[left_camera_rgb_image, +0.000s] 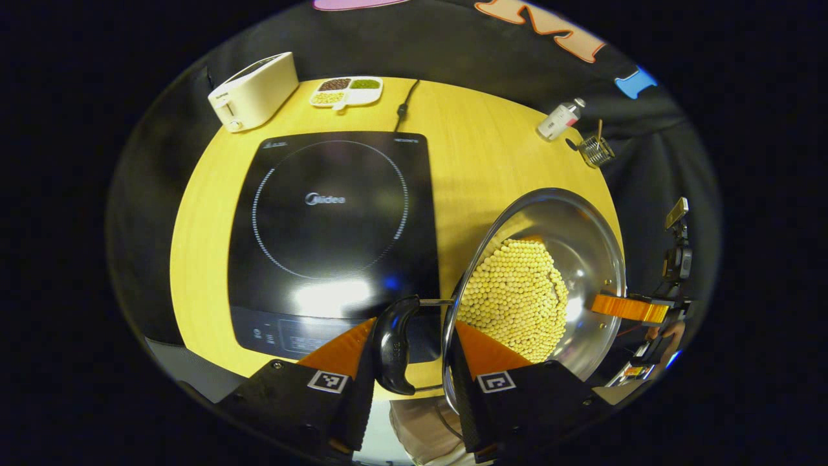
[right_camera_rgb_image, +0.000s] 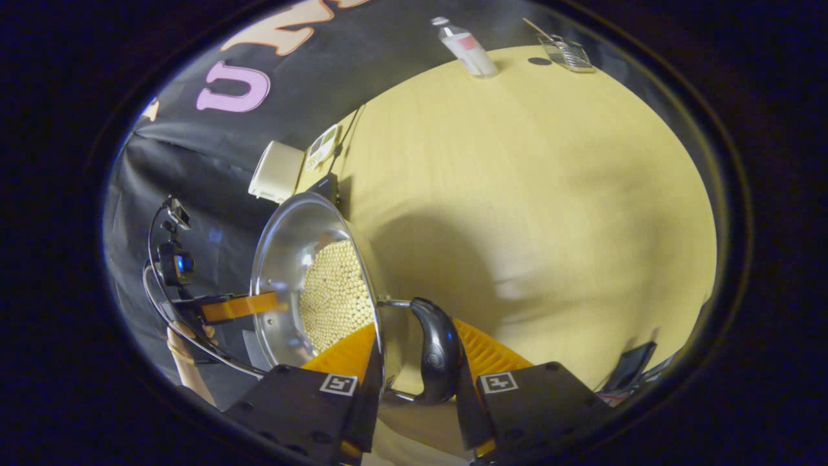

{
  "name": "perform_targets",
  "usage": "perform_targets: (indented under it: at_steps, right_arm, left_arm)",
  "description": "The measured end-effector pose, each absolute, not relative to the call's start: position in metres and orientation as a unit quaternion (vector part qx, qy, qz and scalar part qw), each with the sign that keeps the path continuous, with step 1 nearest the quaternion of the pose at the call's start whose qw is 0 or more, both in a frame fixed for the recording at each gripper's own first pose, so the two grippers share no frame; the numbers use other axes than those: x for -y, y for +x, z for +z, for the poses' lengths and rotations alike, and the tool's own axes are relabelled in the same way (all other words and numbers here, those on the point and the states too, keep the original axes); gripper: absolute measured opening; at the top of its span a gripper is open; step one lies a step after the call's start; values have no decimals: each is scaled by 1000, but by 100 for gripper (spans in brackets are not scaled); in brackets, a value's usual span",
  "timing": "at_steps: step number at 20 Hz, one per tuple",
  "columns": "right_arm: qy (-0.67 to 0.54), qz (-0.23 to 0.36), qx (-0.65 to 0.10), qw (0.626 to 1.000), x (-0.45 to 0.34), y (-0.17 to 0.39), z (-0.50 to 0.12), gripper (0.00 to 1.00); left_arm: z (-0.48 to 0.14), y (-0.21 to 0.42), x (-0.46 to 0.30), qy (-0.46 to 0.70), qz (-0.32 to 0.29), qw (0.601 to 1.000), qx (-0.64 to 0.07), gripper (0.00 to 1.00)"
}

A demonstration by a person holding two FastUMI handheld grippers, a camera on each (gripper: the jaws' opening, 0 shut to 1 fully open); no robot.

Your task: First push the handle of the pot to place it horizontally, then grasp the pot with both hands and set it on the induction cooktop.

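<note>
The pot (left_camera_rgb_image: 556,259), a shiny steel pan with a heap of small pale yellow balls (left_camera_rgb_image: 517,298) inside, hangs tilted above the wooden worktop (left_camera_rgb_image: 491,149), just to the right of the induction cooktop (left_camera_rgb_image: 333,233) in the left gripper view. It is not on the cooktop's glass; part of its rim overlaps the cooktop's near right corner in that view.

The left gripper (left_camera_rgb_image: 411,353) has its fingers set on either side of one black side handle (left_camera_rgb_image: 396,346) and the pot's rim next to it, closed in on that edge of the pot. The right gripper (right_camera_rgb_image: 414,362) holds the opposite edge in the same way, with the other black handle (right_camera_rgb_image: 438,349) and the rim between its fingers. In the left gripper view the right gripper appears across the pot at its far rim, and in the right gripper view the left gripper appears beyond the pot with a hand (right_camera_rgb_image: 184,349) behind it.

At the back of the worktop stand a white toaster (left_camera_rgb_image: 253,90), a divided dish of grains (left_camera_rgb_image: 346,90), a small bottle (left_camera_rgb_image: 559,120) and a wire holder (left_camera_rgb_image: 595,150).
</note>
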State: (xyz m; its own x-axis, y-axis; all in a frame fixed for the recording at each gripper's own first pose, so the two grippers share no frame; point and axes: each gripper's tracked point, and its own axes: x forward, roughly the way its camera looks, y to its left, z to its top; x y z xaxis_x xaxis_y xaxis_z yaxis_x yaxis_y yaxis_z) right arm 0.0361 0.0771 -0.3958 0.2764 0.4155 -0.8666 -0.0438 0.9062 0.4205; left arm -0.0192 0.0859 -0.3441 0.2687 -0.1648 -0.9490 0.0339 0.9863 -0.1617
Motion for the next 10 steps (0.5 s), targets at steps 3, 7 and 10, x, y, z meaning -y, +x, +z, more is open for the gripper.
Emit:
perform_targets:
  at_steps: [3, 7, 10]
  right_arm:
    - [156, 146, -584, 783, -120, 34, -398, 54]
    - [141, 142, -579, 790, -175, 41, -404, 48]
    - [139, 135, -575, 795, -214, 54, -411, 54]
  left_arm:
    - [-341, -17, -128, -53, -56, 800, -596, 58]
    - [-347, -8, -186, -57, -53, 800, -596, 58]
    - [-353, 7, -225, -55, -51, 803, -592, 60]
